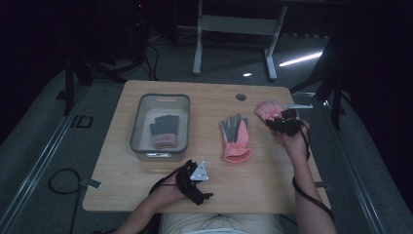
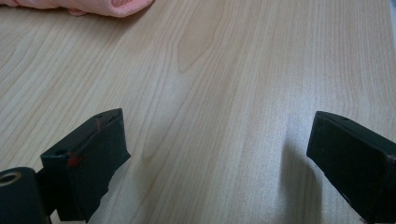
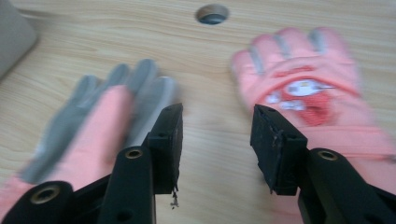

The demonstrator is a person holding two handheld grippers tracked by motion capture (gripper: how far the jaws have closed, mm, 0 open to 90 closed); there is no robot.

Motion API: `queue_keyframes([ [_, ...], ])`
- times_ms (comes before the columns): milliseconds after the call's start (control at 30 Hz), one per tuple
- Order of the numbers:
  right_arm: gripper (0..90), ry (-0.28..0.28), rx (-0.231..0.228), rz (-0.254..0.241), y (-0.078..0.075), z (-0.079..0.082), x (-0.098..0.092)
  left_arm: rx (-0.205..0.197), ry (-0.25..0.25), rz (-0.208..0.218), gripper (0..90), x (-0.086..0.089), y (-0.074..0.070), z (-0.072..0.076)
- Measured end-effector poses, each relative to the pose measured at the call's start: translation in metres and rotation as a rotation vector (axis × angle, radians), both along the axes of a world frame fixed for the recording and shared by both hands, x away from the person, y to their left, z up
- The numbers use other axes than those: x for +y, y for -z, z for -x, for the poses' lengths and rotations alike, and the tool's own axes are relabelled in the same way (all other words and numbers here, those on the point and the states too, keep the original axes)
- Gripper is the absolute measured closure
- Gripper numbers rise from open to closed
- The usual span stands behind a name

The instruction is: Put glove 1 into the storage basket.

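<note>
Right tongs [image 3: 217, 126] stand partly open, nothing between the jaws, poised over bare wood between two gloves near the bench's [image 1: 253, 187] right edge: the pink glove with cartoon patch [image 3: 303, 88] toward the far right corner, the grey-palmed pink glove [image 1: 235, 138] toward mid-bench. Left tongs [image 2: 217, 161] gape wide and empty at the near edge. Risk: jaws closing on one layer of fabric only, so the glove slips free mid-lift. Grey bin [image 1: 138, 118], far left, holds one grey-and-pink glove [image 1: 164, 131].
</note>
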State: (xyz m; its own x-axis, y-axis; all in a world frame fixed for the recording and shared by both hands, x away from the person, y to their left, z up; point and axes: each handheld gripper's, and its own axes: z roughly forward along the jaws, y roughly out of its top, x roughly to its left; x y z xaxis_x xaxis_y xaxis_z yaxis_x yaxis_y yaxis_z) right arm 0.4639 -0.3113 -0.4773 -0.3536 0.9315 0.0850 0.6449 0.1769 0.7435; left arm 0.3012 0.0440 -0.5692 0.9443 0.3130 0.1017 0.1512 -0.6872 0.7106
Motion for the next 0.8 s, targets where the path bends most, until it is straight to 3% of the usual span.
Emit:
queue_keyframes([
  [200, 53.9, -0.004, -0.029, 0.105, 0.006, -0.019, -0.034, 0.011, -0.005, 0.007, 4.6, 0.002, 0.001, -0.002],
  [433, 51.3, -0.026, -0.031, 0.161, 0.015, -0.043, -0.050, 0.009, -0.005, 0.003, 4.6, 0.001, 0.001, -0.001],
  [567, 50.9, -0.042, -0.036, 0.165, 0.017, -0.052, -0.051, 0.013, -0.011, 0.011, 4.6, 0.002, 0.001, -0.002],
  [700, 52.9, -0.028, -0.006, 0.172, 0.021, -0.062, -0.052, 0.023, -0.018, 0.018, 4.6, 0.002, 0.001, -0.003],
  [800, 52.6, -0.037, -0.006, 0.154, 0.022, -0.063, -0.052, 0.025, -0.027, 0.027, 4.6, 0.003, 0.001, -0.004],
])
